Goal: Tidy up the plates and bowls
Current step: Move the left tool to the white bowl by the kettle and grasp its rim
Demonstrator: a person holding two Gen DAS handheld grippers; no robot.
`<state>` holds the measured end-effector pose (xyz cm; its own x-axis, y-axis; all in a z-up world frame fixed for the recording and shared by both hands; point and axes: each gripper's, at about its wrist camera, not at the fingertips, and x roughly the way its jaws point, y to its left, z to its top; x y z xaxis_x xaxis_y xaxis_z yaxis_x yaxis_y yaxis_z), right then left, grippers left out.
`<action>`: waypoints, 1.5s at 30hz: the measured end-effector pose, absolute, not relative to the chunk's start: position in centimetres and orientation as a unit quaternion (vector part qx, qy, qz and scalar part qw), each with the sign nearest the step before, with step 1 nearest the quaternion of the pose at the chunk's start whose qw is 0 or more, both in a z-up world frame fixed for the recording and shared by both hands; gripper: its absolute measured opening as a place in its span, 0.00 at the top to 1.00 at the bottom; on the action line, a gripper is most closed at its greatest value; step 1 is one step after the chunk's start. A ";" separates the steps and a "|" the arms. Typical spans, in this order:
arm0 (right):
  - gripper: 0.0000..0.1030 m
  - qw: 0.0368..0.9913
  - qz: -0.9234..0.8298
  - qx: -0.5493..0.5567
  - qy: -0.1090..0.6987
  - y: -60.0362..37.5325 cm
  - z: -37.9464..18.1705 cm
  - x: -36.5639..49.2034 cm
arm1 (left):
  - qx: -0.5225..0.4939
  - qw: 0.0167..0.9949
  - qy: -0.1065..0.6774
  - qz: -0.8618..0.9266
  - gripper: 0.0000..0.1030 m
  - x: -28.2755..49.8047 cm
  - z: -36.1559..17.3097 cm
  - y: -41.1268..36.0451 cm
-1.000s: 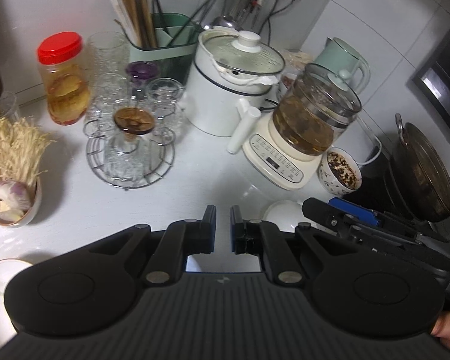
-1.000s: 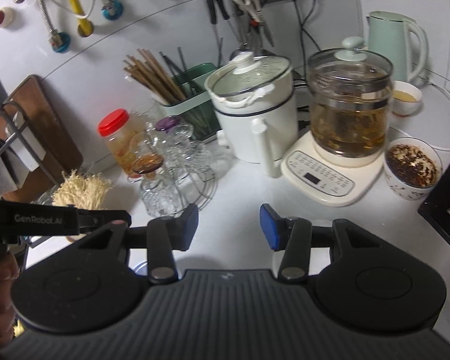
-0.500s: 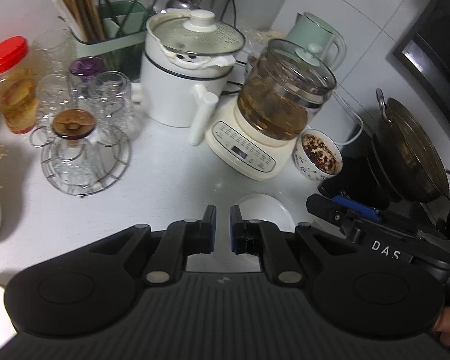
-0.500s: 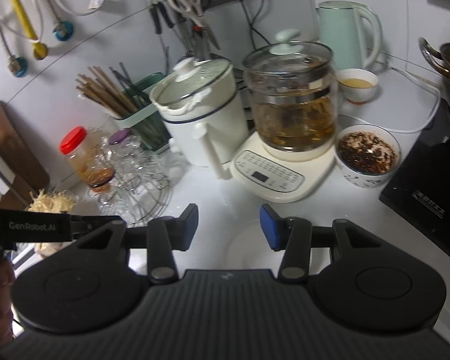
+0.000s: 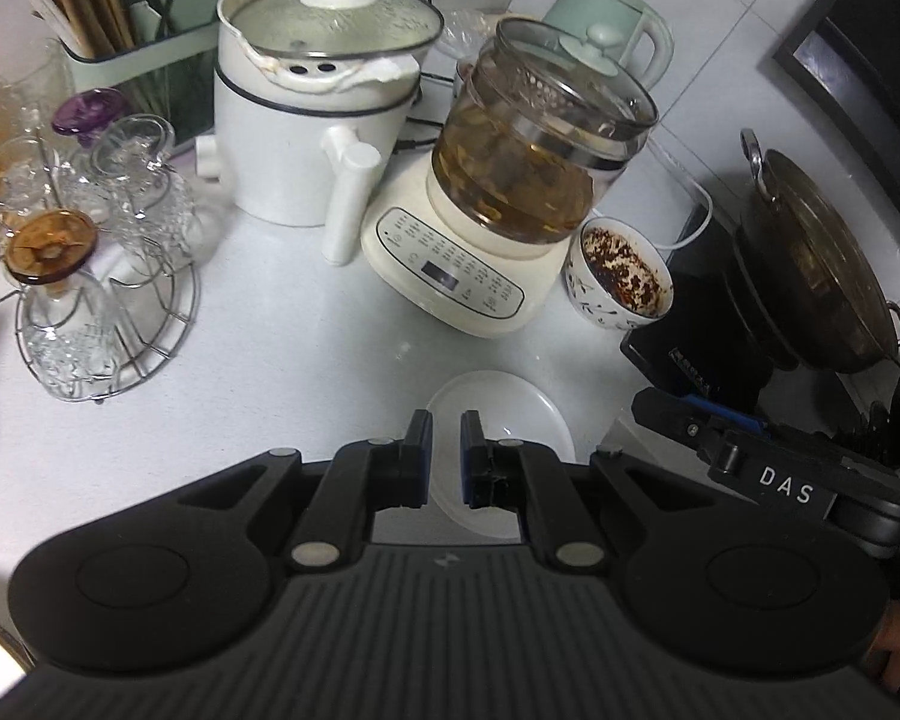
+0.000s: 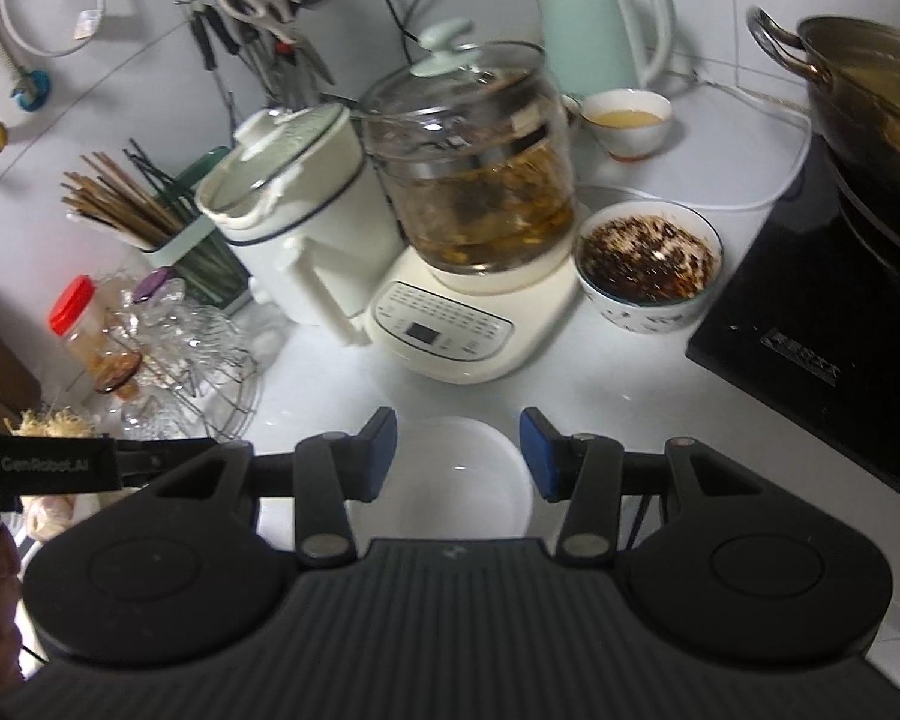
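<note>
A white plate (image 5: 510,414) lies on the white counter just ahead of my left gripper (image 5: 446,438), whose jaws stand nearly closed with a narrow gap and hold nothing. The same white dish (image 6: 456,480) shows in the right wrist view between and below the blue pads of my right gripper (image 6: 457,441), which is open and empty. A patterned bowl (image 5: 621,282) with dark food stands right of the kettle base; it also shows in the right wrist view (image 6: 648,267). A small bowl (image 6: 627,120) of yellow liquid stands farther back.
A glass health kettle (image 5: 522,174) on a cream base, a white electric pot (image 5: 312,102), a green kettle (image 6: 600,24), a wire rack of glasses (image 5: 90,276), a chopstick holder (image 5: 120,60), and an induction hob (image 6: 822,324) with a wok (image 5: 810,264) crowd the counter.
Both grippers have moved right and forward along the counter; the white plate now lies right at both sets of fingertips. Jaw openings are unchanged.
</note>
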<state>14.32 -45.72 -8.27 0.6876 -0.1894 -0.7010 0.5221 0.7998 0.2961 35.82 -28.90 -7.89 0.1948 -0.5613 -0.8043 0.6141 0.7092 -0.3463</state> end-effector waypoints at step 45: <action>0.70 0.808 -0.169 0.380 0.417 -49.4 -18.8 16.4 | 0.051 0.714 0.591 -0.372 0.81 38.8 -19.1 -35.0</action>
<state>16.43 -49.38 -18.76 0.5950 0.0436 -0.8025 0.5901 0.6542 0.4731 38.82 -35.02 -19.10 0.0235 -0.4715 -0.8816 0.5912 0.7176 -0.3680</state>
